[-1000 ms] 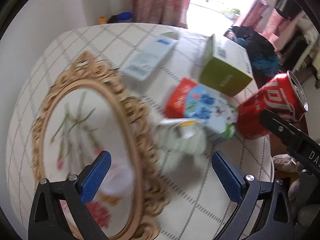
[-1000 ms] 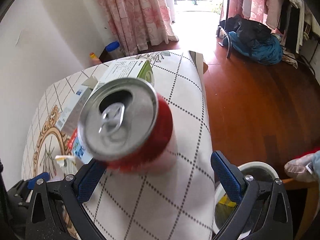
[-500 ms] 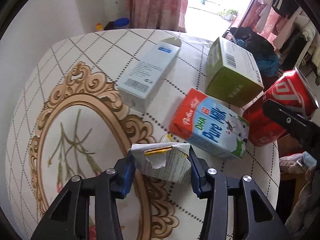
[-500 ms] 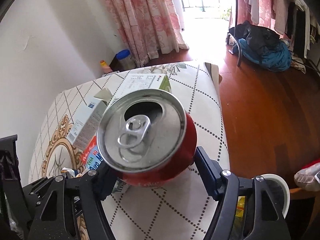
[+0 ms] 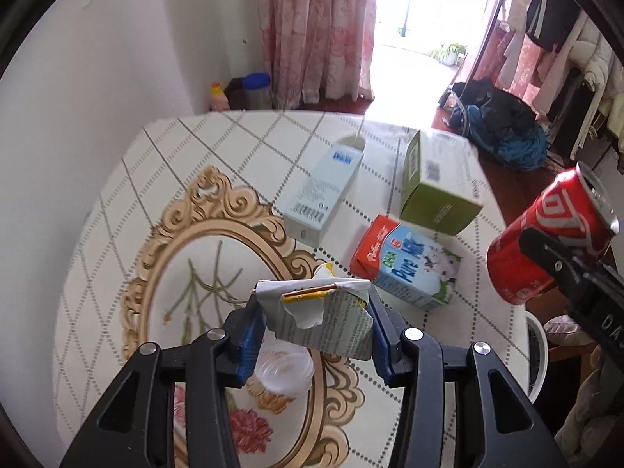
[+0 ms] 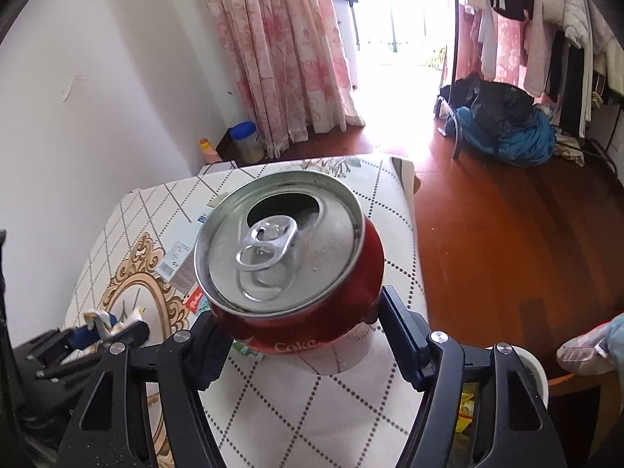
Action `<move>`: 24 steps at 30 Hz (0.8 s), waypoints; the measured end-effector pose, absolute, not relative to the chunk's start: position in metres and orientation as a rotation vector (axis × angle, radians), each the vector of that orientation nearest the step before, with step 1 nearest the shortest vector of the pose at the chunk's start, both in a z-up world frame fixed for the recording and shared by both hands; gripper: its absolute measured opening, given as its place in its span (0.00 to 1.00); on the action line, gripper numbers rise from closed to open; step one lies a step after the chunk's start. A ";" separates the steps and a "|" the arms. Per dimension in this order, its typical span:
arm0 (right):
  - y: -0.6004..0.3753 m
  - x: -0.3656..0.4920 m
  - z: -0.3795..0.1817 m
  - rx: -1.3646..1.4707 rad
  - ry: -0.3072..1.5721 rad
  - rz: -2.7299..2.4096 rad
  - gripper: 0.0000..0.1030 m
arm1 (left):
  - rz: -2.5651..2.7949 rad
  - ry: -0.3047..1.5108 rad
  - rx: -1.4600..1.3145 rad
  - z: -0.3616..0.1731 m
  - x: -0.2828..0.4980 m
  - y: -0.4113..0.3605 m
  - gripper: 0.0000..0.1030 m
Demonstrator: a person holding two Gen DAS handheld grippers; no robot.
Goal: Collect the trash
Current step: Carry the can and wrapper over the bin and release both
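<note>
A table draped in a cream cloth with a dotted diamond grid and an ornate gold oval frame print (image 5: 163, 179) is seen from above, with dark red wooden flooring (image 6: 507, 234) beyond its far edge. On the cloth, an olive-green cardboard box (image 5: 438, 199) is set near the far right corner, a long pale blue-and-white carton (image 5: 325, 191) is laid just to its left, and a red, white and blue "Pure Milk" carton (image 5: 405, 261) is laid on its side close in front of the green box. A red Coke can with an opened silver top (image 6: 288, 261) is clamped between the blue pads of the right gripper (image 6: 300, 335) and is held tilted, clear of the cloth, near the table's right edge. A white round bin rim (image 6: 540, 374) is visible below the table at the lower right. A torn, crumpled printed paper packet with a yellow strip (image 5: 319, 316) is pinched between the blue pads of the left gripper (image 5: 314, 335) and is lifted above the oval print. A small clear plastic cup (image 5: 282, 368) is seen on the cloth directly beneath that packet.
</note>
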State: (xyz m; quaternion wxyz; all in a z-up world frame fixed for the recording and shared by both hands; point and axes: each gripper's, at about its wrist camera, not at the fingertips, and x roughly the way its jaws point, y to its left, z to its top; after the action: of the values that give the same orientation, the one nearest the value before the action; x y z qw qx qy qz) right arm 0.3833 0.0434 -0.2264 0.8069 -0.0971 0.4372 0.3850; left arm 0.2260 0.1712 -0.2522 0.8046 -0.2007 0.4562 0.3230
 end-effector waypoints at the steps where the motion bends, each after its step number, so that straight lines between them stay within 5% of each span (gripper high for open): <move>1: 0.039 0.380 -0.222 -0.203 0.932 0.825 0.69 | 0.697 0.966 -0.420 -0.243 0.221 0.168 0.42; 14: -0.066 0.364 -0.147 -0.037 0.898 0.770 0.69 | 0.596 0.868 -0.345 -0.160 0.248 0.103 0.42; 24: -0.205 0.396 -0.128 0.044 0.906 0.610 0.69 | 0.341 0.914 -0.347 -0.158 0.318 0.003 0.42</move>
State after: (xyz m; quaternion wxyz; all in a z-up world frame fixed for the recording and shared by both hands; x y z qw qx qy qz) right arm 0.3962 -0.2046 -0.1281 0.8544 0.0212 0.4307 0.2899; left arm 0.3177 0.0031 -0.1575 0.8690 -0.1658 0.4368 0.1628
